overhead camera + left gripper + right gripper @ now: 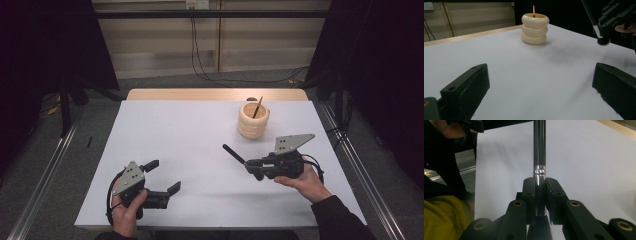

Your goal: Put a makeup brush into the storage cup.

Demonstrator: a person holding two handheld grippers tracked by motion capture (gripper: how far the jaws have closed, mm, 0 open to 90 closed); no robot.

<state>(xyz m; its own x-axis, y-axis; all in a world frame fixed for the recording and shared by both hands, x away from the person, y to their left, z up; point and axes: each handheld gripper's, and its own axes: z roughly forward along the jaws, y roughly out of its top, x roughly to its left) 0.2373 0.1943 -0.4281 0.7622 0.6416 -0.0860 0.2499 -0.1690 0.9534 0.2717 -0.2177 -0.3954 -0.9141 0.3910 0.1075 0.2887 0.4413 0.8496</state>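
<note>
A cream holder (253, 122) made of stacked rings stands at the back right of the white table (200, 130), with a thin brown stick (258, 106) upright in it. My right gripper (253, 166) is shut on a black brush (234, 154) near its silver ferrule, and the handle points away to the upper left. In the right gripper view the pads (528, 187) clamp the brush (539, 145) just below the ferrule. The left gripper (162, 176) rests open near the front left, nothing between its fingers (474, 82). From there the holder (535, 28) and the brush's dark bristle tip (603, 41) show ahead.
A wooden strip (215, 94) runs along the table's far edge. Metal rails (45, 175) flank the table on the floor, and cables (210, 75) lie behind it. Dark curtains close both sides. A person's yellow garment (444, 217) sits below the right gripper.
</note>
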